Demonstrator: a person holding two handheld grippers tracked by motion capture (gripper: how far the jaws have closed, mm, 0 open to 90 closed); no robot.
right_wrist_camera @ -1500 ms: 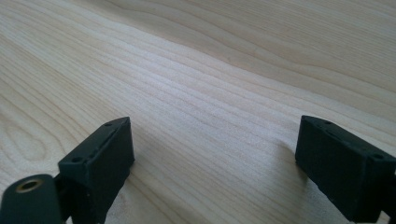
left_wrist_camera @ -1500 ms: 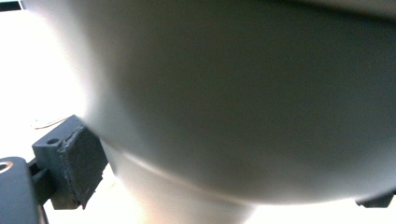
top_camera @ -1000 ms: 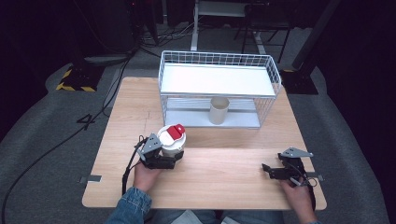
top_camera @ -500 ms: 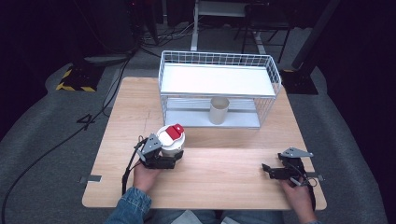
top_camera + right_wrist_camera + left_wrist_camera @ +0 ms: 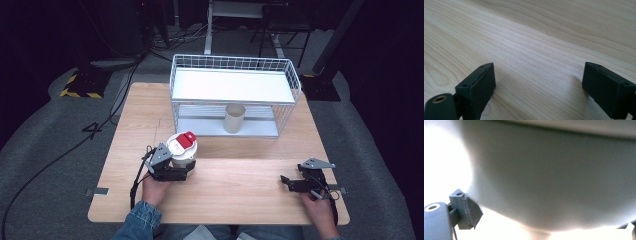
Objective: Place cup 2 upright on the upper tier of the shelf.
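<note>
Left gripper (image 5: 176, 169) near front-left of table (image 5: 240, 175), jaws either side of white container w/ red lid (image 5: 182, 146); appears clamped on its lower body, container upright on the tabletop. In left gripper view, blurred pale wall of that container (image 5: 549, 182) sits right against the lens; one jaw pad (image 5: 466, 212) seen at lower left touching its edge, other jaw barely visible at far right corner.

Right gripper (image 5: 295, 183) at front-right of table, well apart from container. In right gripper view, fingers (image 5: 477, 86) spread wide, nothing between them, just bare wood grain (image 5: 536, 50) below. Not touching anything but resting low over the tabletop.

Beige cup (image 5: 234, 118) upright on lower level of white wire rack (image 5: 235, 85) at back of table, well apart from both grippers.

Vs. earlier frames: no change. Both hands in same spots, right jaws same width, container w/ red lid same place and same tilt, cup unmoved.
</note>
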